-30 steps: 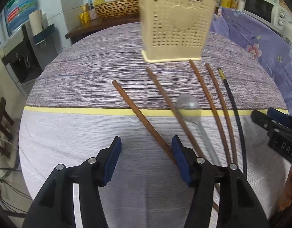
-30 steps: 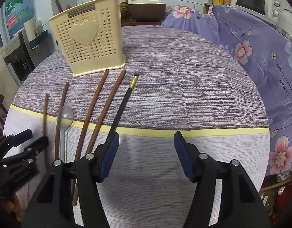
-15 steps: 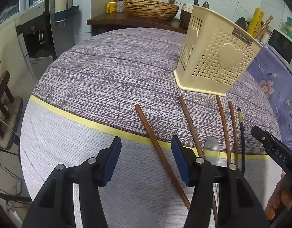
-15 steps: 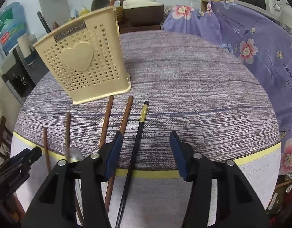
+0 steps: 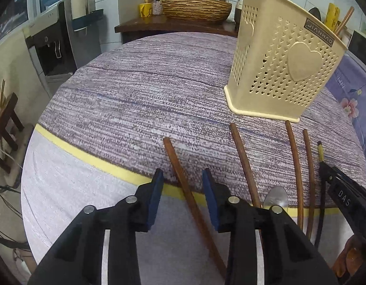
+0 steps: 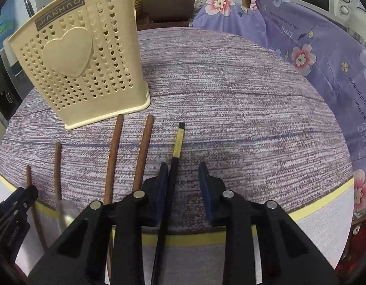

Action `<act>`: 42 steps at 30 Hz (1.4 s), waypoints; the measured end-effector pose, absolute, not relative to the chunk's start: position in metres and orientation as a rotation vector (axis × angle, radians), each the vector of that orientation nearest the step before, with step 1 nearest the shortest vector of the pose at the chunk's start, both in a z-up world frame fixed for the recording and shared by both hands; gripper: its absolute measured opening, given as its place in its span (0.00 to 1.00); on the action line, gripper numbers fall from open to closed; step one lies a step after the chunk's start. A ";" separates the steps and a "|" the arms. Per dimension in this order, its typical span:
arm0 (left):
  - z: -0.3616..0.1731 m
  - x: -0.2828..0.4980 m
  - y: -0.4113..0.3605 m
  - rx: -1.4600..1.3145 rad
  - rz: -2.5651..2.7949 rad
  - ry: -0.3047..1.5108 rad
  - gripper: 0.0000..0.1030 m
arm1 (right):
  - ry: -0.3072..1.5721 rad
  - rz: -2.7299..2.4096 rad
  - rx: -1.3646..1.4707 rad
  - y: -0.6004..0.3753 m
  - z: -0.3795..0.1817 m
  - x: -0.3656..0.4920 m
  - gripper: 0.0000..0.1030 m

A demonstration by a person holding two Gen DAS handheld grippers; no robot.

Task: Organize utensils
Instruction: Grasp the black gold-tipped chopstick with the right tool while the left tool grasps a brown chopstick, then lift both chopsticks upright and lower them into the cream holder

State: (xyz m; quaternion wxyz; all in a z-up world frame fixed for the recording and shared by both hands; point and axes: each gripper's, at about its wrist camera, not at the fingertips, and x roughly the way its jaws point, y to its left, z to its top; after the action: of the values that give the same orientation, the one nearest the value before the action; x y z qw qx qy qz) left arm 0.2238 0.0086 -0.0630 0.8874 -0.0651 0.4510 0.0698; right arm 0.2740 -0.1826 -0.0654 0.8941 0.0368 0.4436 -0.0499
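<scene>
Looking down our left gripper (image 5: 183, 185), we see the leftmost brown chopstick (image 5: 183, 180) lying between the two blue pads, running from the centre of the frame toward the lower right. The jaws have just been closing around it, yet a gap shows on each side of the stick, so the pads do not press it. To its right lie three more brown chopsticks, a metal spoon (image 5: 276, 196) and, near the right edge, the black chopstick (image 5: 322, 204). The cream utensil holder (image 5: 285, 66) stands upright on the tablecloth (image 5: 135, 99) in the upper right of the frame.

Along our right gripper (image 6: 183, 178), the black chopstick (image 6: 173, 178), with its yellow band near the tip, passes between the pads, just beside the left pad (image 6: 162, 185) and well clear of the right one. These jaws have just been closing too, and we cannot tell whether the left pad touches the stick. The holder (image 6: 80, 64) fills the upper left there.
</scene>
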 end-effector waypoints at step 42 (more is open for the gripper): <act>-0.062 0.241 -0.004 -0.144 0.059 0.956 0.09 | 0.905 -0.071 0.115 -0.191 -0.065 0.301 0.08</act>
State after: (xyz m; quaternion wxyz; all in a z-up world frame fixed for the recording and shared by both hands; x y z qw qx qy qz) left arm 0.2414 -0.0039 -0.0617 0.8851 -0.0691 0.4594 0.0283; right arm 0.3008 -0.1907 -0.0650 0.8972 0.0553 0.4369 -0.0345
